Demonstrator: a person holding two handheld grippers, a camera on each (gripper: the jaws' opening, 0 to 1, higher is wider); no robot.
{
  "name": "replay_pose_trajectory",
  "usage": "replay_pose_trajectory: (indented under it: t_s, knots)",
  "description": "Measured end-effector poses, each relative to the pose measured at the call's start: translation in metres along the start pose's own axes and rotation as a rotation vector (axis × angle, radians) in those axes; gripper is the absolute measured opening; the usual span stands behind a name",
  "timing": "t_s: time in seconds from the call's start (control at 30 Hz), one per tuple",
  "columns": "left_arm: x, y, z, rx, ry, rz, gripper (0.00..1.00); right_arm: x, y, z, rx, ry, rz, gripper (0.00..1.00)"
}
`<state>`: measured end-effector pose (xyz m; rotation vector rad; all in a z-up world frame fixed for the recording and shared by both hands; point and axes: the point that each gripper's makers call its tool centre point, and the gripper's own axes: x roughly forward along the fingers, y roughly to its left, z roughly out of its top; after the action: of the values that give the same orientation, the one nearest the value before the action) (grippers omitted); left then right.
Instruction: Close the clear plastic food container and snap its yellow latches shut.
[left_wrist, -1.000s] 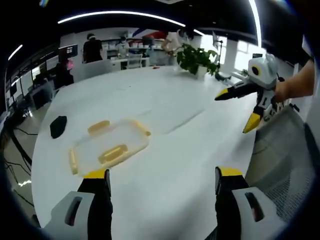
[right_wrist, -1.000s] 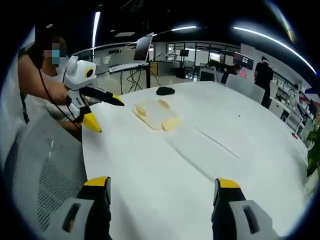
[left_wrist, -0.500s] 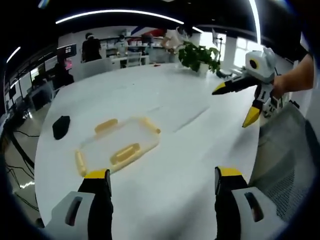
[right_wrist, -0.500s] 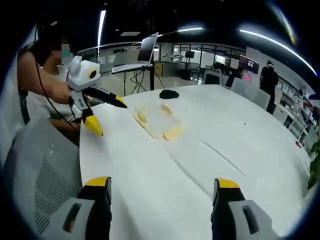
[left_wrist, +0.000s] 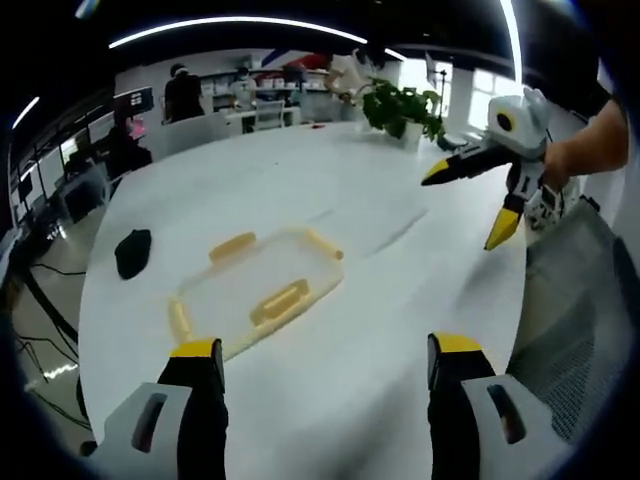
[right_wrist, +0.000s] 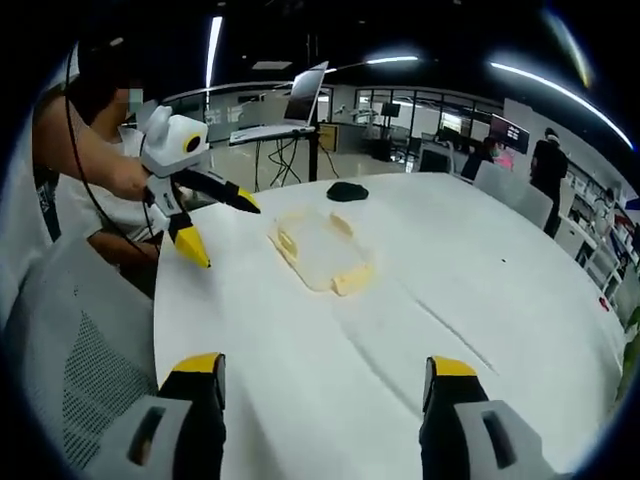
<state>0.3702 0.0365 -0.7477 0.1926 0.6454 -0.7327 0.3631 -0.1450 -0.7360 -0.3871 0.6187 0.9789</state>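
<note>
In the left gripper view, the left gripper (left_wrist: 318, 362) rises from six o'clock with its yellow-tipped jaws spread wide and nothing between them. Beyond the left jaw, toward nine o'clock, the clear plastic food container (left_wrist: 257, 293) lies flat on the white table (left_wrist: 400, 310); through its clear plastic no contents can be seen. Yellow latches (left_wrist: 280, 301) sit along its sides, one at the near long edge, others at the far edge and the two ends. A black object (left_wrist: 132, 252) rests on the table near the container, farther toward nine o'clock. At two o'clock the right gripper (left_wrist: 466, 200) hangs above the table edge, jaws wide apart, held by a hand (left_wrist: 585, 155). A potted plant (left_wrist: 400, 108) stands at one o'clock.

In the right gripper view, the right gripper (right_wrist: 320, 368) rises from six o'clock, jaws wide and empty. The container (right_wrist: 317, 249) lies near the centre on the table (right_wrist: 480, 300), well apart from the jaws. At ten o'clock the left gripper (right_wrist: 224, 228) hovers open near the container.
</note>
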Motion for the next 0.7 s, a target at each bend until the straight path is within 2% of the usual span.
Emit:
replay_pose_trajectory:
  t_s: [0.7]
  knots:
    - [-0.006,0.020,-0.006,0.064,0.034,-0.015,0.80,0.018,0.003,0.013,-0.084,0.033,0.049,0.79]
